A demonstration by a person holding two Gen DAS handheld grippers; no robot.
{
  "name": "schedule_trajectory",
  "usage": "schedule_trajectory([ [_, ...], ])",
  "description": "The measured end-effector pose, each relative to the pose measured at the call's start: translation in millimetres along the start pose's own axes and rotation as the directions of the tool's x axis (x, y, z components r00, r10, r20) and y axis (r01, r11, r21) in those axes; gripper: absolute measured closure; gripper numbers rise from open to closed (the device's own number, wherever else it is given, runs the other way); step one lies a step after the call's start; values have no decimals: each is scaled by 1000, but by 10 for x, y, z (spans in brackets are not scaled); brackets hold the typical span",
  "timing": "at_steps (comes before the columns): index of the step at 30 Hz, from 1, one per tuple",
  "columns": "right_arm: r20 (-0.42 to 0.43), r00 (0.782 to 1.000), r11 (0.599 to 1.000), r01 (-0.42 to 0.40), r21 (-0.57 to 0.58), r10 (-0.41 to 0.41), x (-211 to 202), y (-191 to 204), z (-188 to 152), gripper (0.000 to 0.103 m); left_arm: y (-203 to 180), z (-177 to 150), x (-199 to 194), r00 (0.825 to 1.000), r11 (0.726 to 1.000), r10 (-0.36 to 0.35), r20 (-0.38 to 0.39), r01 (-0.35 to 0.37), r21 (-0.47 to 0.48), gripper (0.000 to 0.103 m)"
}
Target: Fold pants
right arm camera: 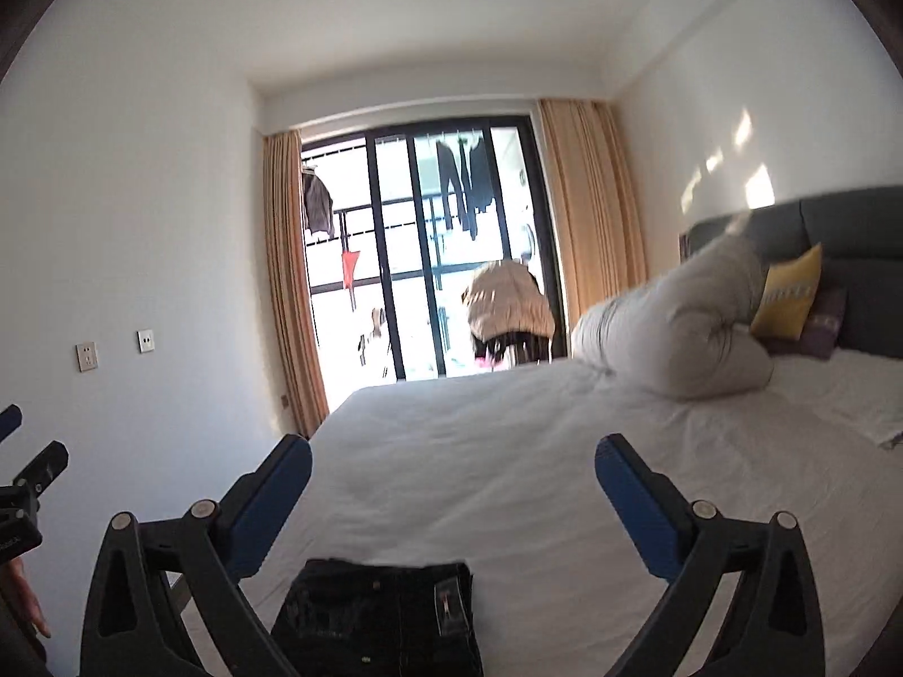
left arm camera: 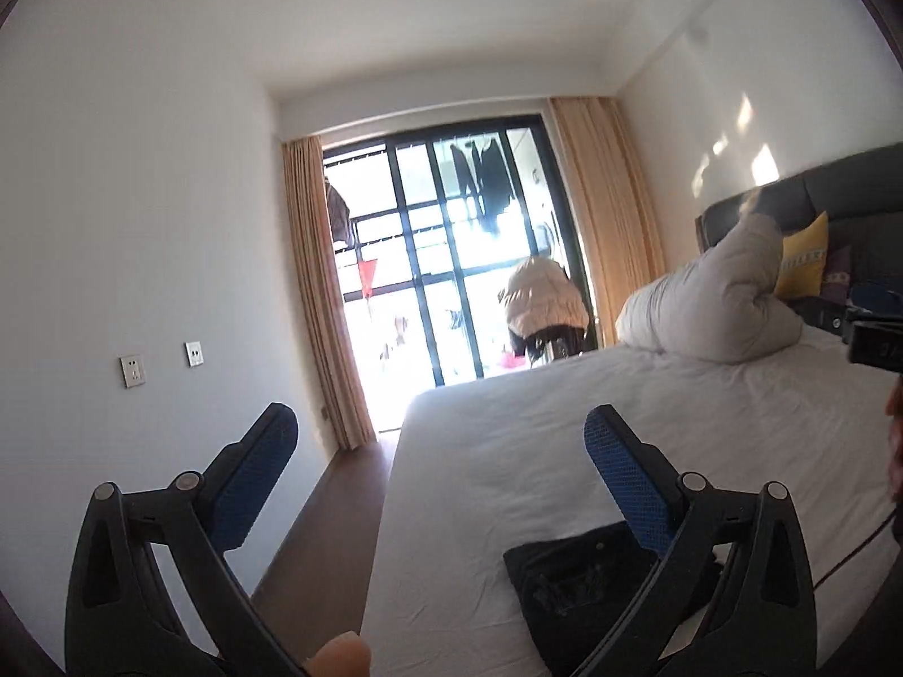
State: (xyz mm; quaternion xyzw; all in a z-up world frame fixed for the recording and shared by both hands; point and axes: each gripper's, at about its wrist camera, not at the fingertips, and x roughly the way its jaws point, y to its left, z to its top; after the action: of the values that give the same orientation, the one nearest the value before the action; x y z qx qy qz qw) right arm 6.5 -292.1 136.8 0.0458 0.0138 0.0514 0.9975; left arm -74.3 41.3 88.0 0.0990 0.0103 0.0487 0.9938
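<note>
Looks finished: black pants [right arm camera: 384, 615] folded compact on the bed [right arm camera: 508, 451] at bottom centre, left gripper [left arm camera: 440, 451] and right gripper [right arm camera: 451, 468] gaping wide, empty.

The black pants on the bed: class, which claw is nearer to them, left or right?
Right. The right claw hangs open directly above the pants; the left claw, also open, sits off to their left by the bed edge.

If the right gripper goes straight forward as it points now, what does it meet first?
Probably nothing near: the open right gripper points level above the bed, over the folded pants, toward the balcony door. Depth is unclear.
</note>
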Motion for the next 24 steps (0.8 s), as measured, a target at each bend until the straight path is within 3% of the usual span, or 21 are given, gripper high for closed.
schedule_trajectory([
  [4,112,994,999,13,-38,-8,-379,121,387,0,196,319,-399,999,992,7,39,-2,-127,0],
  [6,141,990,999,13,-44,-7,-518,147,508,0,278,399,-441,999,984,-47,-24,42,-171,0],
  [8,134,991,999,4,-35,1,-625,185,541,0,292,421,-490,994,984,-90,-69,78,-157,0],
  [11,88,996,1000,19,-13,-18,-646,164,527,0,295,406,-599,994,991,-80,-71,72,-116,0],
  [16,37,999,999,1,-38,0,-612,253,335,0,322,270,-321,981,987,-75,-180,48,-151,0],
  [20,-37,999,997,11,-72,-14,-539,336,166,0,265,-85,81,945,987,-49,-324,-4,-163,0],
  [24,-180,984,999,2,-51,-11,-286,332,-175,0,27,-556,419,879,988,-72,-472,-1,-154,0],
])
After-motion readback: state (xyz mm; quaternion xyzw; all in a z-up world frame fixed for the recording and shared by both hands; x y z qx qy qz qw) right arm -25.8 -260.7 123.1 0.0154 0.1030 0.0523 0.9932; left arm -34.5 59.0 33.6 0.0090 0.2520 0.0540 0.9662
